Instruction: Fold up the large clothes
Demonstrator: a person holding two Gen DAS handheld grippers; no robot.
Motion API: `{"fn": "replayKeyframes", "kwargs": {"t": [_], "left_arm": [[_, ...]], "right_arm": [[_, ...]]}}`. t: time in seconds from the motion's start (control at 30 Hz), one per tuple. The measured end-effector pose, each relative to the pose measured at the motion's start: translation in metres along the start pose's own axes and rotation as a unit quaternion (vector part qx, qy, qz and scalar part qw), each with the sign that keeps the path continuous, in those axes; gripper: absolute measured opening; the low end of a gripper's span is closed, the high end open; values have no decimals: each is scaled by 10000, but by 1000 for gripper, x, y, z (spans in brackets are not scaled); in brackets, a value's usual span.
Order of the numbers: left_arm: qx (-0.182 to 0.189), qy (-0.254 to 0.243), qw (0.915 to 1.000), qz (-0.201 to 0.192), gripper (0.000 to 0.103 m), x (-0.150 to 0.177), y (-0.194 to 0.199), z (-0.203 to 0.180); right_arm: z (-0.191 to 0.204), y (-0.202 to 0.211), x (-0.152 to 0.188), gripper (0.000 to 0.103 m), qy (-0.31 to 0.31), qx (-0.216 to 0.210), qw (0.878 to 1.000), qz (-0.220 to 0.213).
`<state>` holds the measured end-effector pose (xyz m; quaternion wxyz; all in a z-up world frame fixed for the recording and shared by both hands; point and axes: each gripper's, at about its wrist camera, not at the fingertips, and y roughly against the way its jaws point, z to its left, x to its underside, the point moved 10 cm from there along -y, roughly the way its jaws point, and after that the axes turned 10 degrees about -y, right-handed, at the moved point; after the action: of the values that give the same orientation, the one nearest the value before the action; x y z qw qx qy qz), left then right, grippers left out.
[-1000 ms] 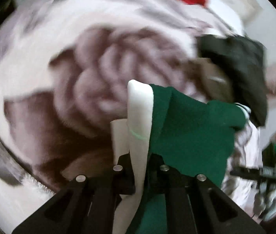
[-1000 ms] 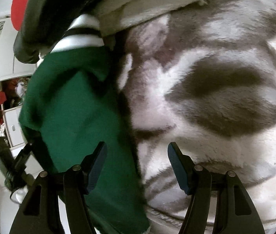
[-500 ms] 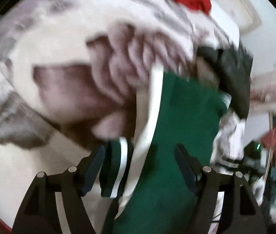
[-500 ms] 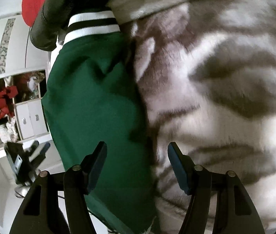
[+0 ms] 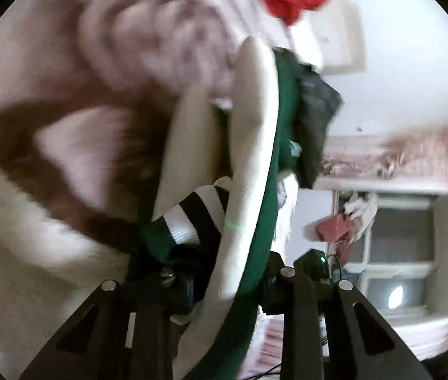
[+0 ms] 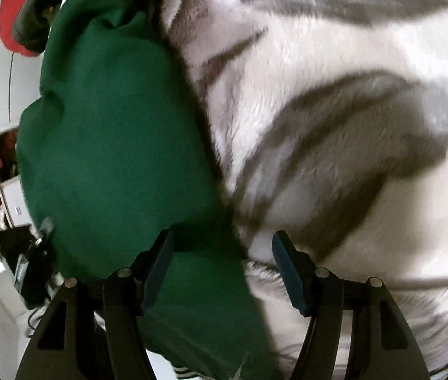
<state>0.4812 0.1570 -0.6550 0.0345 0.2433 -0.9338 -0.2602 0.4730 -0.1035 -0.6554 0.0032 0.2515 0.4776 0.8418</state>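
The left tongs (image 5: 224, 280), spread apart half a second ago, have closed on the green jacket (image 5: 266, 171) again, its white sleeve (image 5: 251, 145) and striped cuff (image 5: 192, 218) bunched between them.

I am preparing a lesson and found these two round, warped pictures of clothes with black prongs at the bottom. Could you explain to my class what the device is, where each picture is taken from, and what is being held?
There is no robot here. A person holds a hand tool in each hand, each with two fingers that pinch like tongs. A wide-angle camera sits on each tool and looks forward along its fingers, which is why the pictures look round and bent.

One picture comes from the left tool. The left gripper is shut on a green jacket with white sleeves and a black-and-white striped cuff. Behind it lies a fluffy patterned blanket, blurred by motion.

The other picture comes from the right tool. The right gripper is open, holding nothing; the jacket's green cloth lies between and ahead of its fingers, on the same blanket.
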Motion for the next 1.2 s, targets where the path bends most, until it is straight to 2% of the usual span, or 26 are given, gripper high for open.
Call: {"fn": "replayKeyframes", "kwargs": {"t": [0.03, 0.07, 0.1, 0.13, 0.2, 0.27, 0.3, 0.37, 0.47, 0.53, 0.6, 0.63, 0.73, 0.83, 0.93, 1.03, 1.07, 1.1, 1.13, 1.17, 1.2], "left_arm": [[-171, 203, 9996, 80, 25, -1, -2, 23], [-140, 394, 9990, 136, 26, -2, -4, 40], [136, 517, 9983, 233, 29, -4, -5, 44], [173, 467, 9979, 407, 31, -4, -5, 40], [-131, 109, 9976, 672, 43, -2, 2, 27], [-735, -311, 9929, 880, 54, -2, 14, 17], [-978, -546, 9892, 945, 56, 1, 23, 10], [-1239, -859, 9838, 969, 59, 13, 40, -5], [-1523, -1089, 9773, 990, 62, 52, 69, -23], [-1630, -1157, 9738, 1087, 64, 90, 74, -32], [-1666, -1098, 9719, 1247, 72, 125, 76, -29], [-1672, -1010, 9713, 1355, 73, 145, 75, -26], [-1911, -589, 9652, 1683, 73, 215, 73, -10], [-2288, -211, 9595, 1629, 73, 259, 75, 4], [-2713, -201, 9512, 1454, 73, 285, 77, 14], [-2899, -464, 9469, 1311, 71, 296, 65, 6], [-3004, -609, 9440, 1221, 58, 299, 64, 1], [-3198, -818, 9374, 1109, 34, 302, 66, -3], [-3203, -856, 9374, 1068, 28, 303, 64, -8], [-3157, -830, 9399, 1003, 25, 304, 62, -14], [-3154, -826, 9411, 894, 21, 303, 61, -18]], "right_arm": [[0, -2, 2, 67, -83, -44, 10000, -1], [1, -4, 4, 67, -135, -47, 9999, -29], [0, -4, 5, 67, -132, 14, 9999, -66], [-3, -5, 6, 67, -126, 121, 9998, -116], [-22, 6, 3, 67, -111, 218, 9995, -187], [-18, 7, 15, 67, -75, 205, 9996, -196], [-17, 10, 22, 67, -40, 204, 9996, -193], [-20, 17, 44, 67, 27, 220, 9996, -156], [-33, 25, 84, 67, 68, 260, 9996, -39], [-45, 30, 122, 67, 93, 278, 9995, 105], [-62, 26, 160, 67, 48, 338, 9989, 316], [-74, 20, 183, 67, -32, 357, 9983, 456], [-104, -1, 241, 67, -261, 334, 9949, 915], [-133, -32, 295, 67, -318, 356, 9904, 1300], [-152, -62, 328, 67, -276, 297, 9887, 1445], [-165, -88, 358, 67, -201, 235, 9875, 1545], [-167, -93, 362, 67, -175, 257, 9873, 1559], [-169, -100, 367, 67, -167, 274, 9882, 1498], [-169, -103, 368, 59, -97, 259, 9910, 1308], [-176, -102, 371, 46, -38, 290, 9929, 1153], [-175, -103, 375, 10, 27, 326, 9943, 1015]]}}
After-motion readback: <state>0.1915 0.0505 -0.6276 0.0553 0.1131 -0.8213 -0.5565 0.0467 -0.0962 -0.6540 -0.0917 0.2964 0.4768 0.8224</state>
